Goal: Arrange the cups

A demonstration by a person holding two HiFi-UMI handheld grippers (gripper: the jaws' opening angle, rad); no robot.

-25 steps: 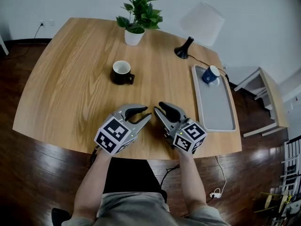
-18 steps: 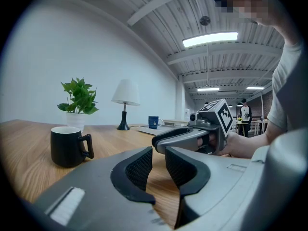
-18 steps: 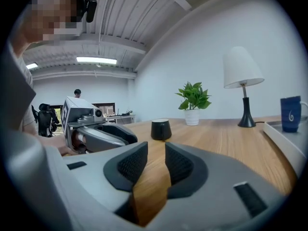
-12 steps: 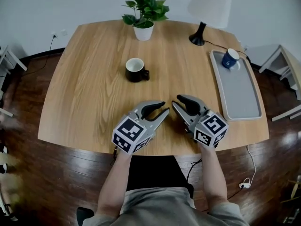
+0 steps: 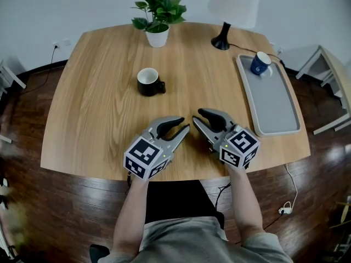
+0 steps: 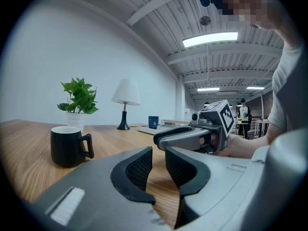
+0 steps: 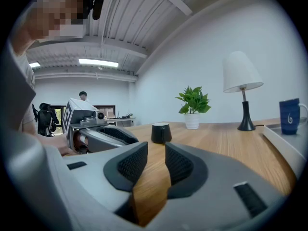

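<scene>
Cups first: we've got two on the wooden table (image 5: 88, 103). One is a black mug (image 5: 149, 81) with a white inside, standing upright a bit above the middle of the head view, with its handle sticking out to the right. The other is a blue cup (image 5: 260, 63), upright at the top end of the long grey tray (image 5: 274, 111) that runs down the right side of the table. So the two cups are well apart.

Both of our claws sit at the lower middle of the head view, near the table's front edge. They're side by side, with their tips angled in toward each other and close together. On the left gripper (image 5: 184, 124), its own view shows the ribbed pads a little apart with only table wood in the gap, so it's open and holding nothing. The right gripper (image 5: 198, 116) is the same deal: a narrow gap and just wood grain between the pads.

Neither claw touches a cup. The black mug is further up the frame from them. It shows at the left in the left gripper view, and small and nearly dead centre above the jaws in the right gripper view.

Along the top edge we've got a potted plant (image 5: 158, 15) in a white pot. To its right is a lamp (image 5: 233, 7) with a white shade and black base, near the tray's top corner.
</scene>
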